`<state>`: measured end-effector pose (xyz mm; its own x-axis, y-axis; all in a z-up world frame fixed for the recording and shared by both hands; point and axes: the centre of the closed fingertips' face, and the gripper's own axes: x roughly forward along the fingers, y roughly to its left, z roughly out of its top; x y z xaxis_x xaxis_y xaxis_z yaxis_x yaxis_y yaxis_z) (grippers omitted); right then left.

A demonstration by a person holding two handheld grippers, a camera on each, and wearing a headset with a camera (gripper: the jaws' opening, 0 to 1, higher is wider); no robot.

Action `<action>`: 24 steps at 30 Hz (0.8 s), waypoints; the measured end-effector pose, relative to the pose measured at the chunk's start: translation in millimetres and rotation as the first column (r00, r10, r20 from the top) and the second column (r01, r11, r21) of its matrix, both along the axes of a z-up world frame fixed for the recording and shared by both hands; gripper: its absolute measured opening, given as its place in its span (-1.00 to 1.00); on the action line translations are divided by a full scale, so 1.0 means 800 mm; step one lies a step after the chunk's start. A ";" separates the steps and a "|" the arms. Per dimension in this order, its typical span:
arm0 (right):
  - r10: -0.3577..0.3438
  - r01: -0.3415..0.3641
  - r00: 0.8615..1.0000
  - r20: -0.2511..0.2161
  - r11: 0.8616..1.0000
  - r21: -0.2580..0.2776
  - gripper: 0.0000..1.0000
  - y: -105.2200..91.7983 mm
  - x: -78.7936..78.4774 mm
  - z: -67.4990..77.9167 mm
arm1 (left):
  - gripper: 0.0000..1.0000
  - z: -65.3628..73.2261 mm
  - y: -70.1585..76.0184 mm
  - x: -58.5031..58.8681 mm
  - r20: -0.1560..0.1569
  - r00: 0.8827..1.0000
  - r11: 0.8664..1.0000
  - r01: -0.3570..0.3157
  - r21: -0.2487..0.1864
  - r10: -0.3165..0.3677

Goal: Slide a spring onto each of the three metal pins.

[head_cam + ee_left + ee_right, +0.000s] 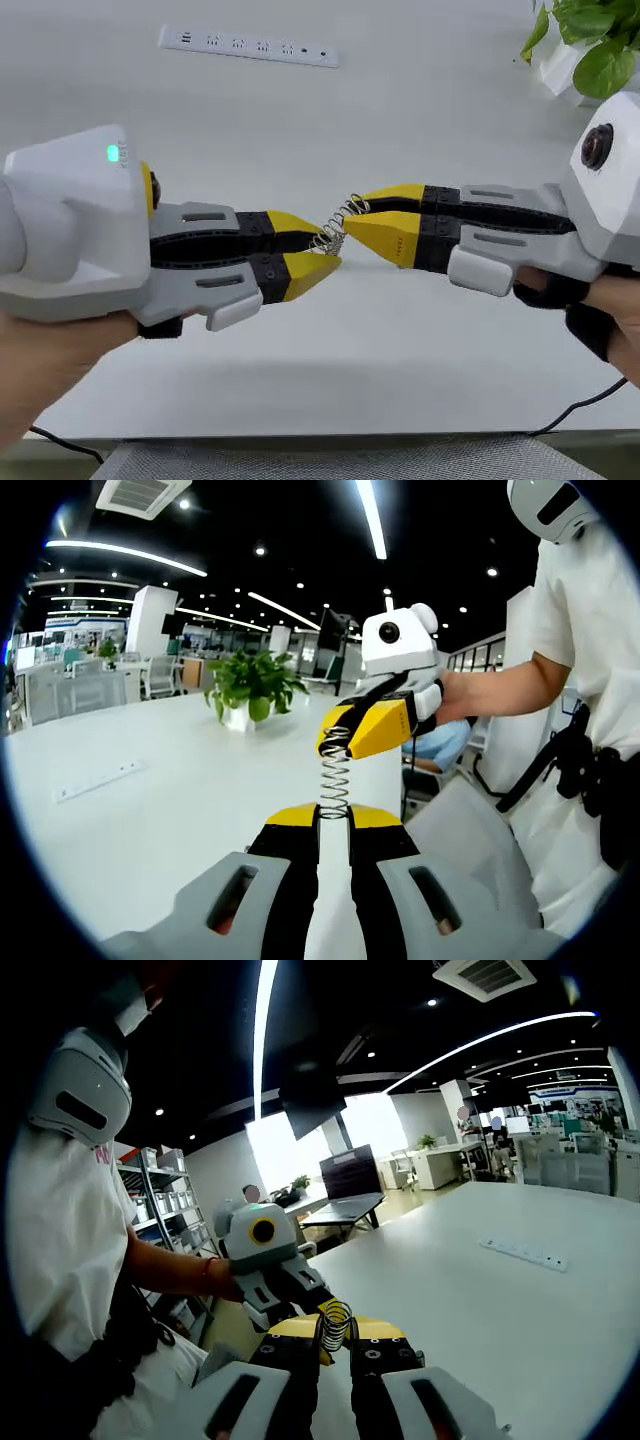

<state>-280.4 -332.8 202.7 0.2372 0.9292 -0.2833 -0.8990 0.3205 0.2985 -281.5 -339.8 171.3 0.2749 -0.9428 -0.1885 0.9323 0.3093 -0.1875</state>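
Note:
A small metal spring (pixel 338 225) stretches between the two grippers above the white table (pixel 400 110). My left gripper (pixel 312 248) comes in from the left, its yellow fingertips (pixel 305 270) closed around the spring's lower end. My right gripper (pixel 358 210) comes in from the right and pinches the spring's upper end. In the left gripper view the spring (pixel 334 775) rises from between the left gripper's (pixel 335 815) narrow jaws up to the right gripper (pixel 350 732). In the right gripper view the spring's coils (pixel 335 1322) sit at the right gripper's (pixel 335 1332) jaw tips, with the left gripper (pixel 275 1285) just behind.
A white power strip (pixel 248 46) lies at the table's far side. A potted green plant (pixel 585 45) stands at the back right. A black cable (pixel 585 405) runs along the near edge, above a grey mesh seat (pixel 320 462).

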 end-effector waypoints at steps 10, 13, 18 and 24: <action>0.104 -0.096 0.992 0.066 0.990 -0.107 -0.86 0.007 -0.009 0.001 | -0.87 -0.002 -0.005 -0.005 0.009 1.000 1.000 0.021 0.015 -0.021; 0.144 -0.133 0.987 0.069 0.981 -0.141 -0.86 0.008 -0.013 0.001 | -0.87 -0.002 -0.006 -0.006 0.010 1.000 0.999 0.027 0.016 -0.028; 0.213 -0.193 0.974 0.080 0.958 -0.211 -0.80 0.003 -0.012 0.001 | -0.88 0.000 -0.006 -0.007 0.013 0.999 0.999 0.034 0.011 -0.034; 0.374 -0.309 0.922 0.102 0.867 -0.391 -0.67 -0.008 -0.011 -0.002 | -0.88 -0.005 -0.008 -0.009 0.019 0.999 0.998 0.050 0.041 -0.051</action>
<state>-289.0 -339.5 200.8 -0.0018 0.8013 -0.5983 -0.9977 0.0394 0.0558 -289.0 -346.0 167.4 0.2315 -0.9472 -0.2218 0.9503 0.2690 -0.1568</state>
